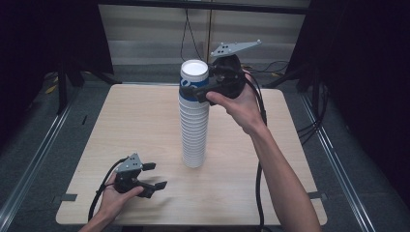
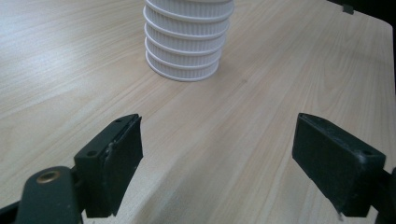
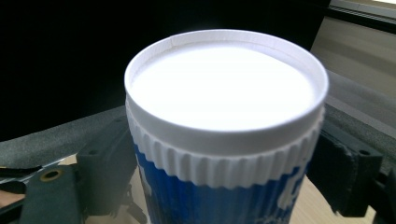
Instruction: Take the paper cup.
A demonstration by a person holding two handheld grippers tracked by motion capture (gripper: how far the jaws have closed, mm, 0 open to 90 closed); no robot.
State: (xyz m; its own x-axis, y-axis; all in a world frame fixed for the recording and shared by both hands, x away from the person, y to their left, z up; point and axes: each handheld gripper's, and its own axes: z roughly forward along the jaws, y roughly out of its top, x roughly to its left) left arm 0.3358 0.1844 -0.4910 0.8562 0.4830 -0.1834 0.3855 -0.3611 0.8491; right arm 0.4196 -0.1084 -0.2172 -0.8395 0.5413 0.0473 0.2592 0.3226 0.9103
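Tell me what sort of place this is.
Likely a lab recording booth: a bare wooden table with black curtains at the sides, cables trailing over the floor, and a handheld right gripper around a cup stack.

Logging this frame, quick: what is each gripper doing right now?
Left gripper: open, holding nothing, low over the table.
Right gripper: shut on the top cup of the stack.

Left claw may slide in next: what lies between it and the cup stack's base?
Bare tabletop separates left claw from cup stack, per left gripper view.
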